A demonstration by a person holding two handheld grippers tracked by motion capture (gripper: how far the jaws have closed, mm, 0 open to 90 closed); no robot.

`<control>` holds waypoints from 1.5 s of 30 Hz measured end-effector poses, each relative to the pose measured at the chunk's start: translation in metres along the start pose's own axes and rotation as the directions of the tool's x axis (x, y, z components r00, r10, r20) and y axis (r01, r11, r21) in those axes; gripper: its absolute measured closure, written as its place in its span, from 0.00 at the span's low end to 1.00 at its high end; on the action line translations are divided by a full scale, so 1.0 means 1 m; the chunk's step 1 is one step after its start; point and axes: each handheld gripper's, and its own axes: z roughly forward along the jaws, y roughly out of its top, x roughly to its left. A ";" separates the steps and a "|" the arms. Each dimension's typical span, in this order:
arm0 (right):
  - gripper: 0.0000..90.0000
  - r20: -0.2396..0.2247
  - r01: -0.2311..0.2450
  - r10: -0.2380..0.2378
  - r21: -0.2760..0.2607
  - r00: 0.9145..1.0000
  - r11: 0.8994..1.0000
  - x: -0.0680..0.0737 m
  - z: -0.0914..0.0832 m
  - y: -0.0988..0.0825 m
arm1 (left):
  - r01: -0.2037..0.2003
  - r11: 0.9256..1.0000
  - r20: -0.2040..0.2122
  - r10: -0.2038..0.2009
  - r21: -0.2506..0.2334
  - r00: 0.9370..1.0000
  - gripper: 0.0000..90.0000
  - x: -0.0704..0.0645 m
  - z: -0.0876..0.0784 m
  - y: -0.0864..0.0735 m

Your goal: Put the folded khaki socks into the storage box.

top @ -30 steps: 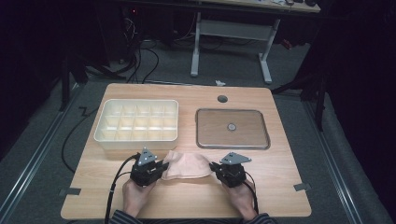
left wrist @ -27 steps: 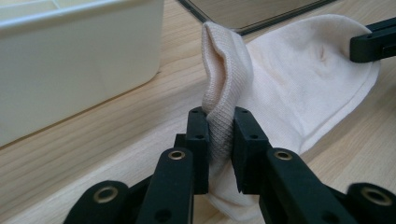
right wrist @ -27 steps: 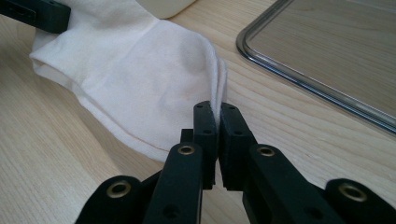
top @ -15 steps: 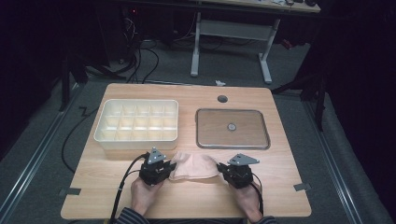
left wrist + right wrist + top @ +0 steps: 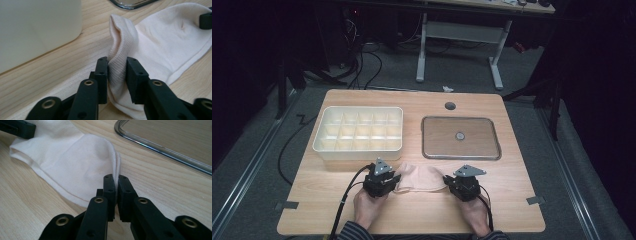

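A pale cream sock lies on the wooden table near its front edge, stretched between both grippers. My left gripper is at the ribbed cuff. Its jaws have just been opening, and the cuff stands loosely between them. My right gripper is shut on the sock's opposite edge, and its pads pinch the thin fabric fold. Each gripper view shows the other gripper's black jaw tip at the far end of the sock.
A white compartment tray stands behind the left gripper, close to the cuff. A shallow metal-rimmed tray with a small round piece in its middle lies behind the right gripper. A cable hole is farther back.
The sock has sunk from a raised, bunched shape to lying flatter on the table. The left gripper has shifted slightly right. The right hand has hardly moved.
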 end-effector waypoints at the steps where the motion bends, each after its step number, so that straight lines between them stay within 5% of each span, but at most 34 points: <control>1: 0.95 -0.001 0.002 -0.002 0.003 1.000 1.000 -0.001 0.001 0.000 | 0.005 1.000 -0.011 -0.005 0.000 1.000 0.78 0.000 0.000 -0.001; 8: 0.89 0.010 -0.007 0.007 0.018 1.000 1.000 -0.003 0.005 -0.004 | 0.019 1.000 -0.058 -0.019 0.005 0.998 0.58 0.003 0.001 -0.006; 21: 0.72 0.031 -0.029 0.031 -0.051 0.999 0.998 -0.005 -0.007 -0.001 | 0.010 1.000 -0.073 -0.010 0.001 0.997 0.53 0.004 0.004 -0.009; 26: 0.85 -0.011 -0.009 0.008 -0.115 1.000 0.993 0.004 -0.024 0.008 | 0.031 1.000 -0.060 -0.031 -0.001 0.998 0.48 0.005 0.004 -0.009; 30: 0.89 -0.035 0.011 -0.015 -0.115 0.999 0.993 0.011 -0.022 0.013 | 0.046 0.999 -0.045 -0.046 -0.004 0.998 0.46 0.006 0.003 -0.009; 35: 0.95 -0.095 0.038 -0.047 -0.088 0.994 0.995 0.029 -0.006 0.020 | 0.098 0.994 -0.008 -0.099 -0.055 0.995 0.49 0.010 -0.009 -0.005; 45: 0.97 -0.156 0.065 -0.071 -0.043 0.985 0.997 0.051 0.023 0.024 | 0.099 0.993 0.005 -0.099 -0.060 0.995 0.57 0.008 -0.007 -0.006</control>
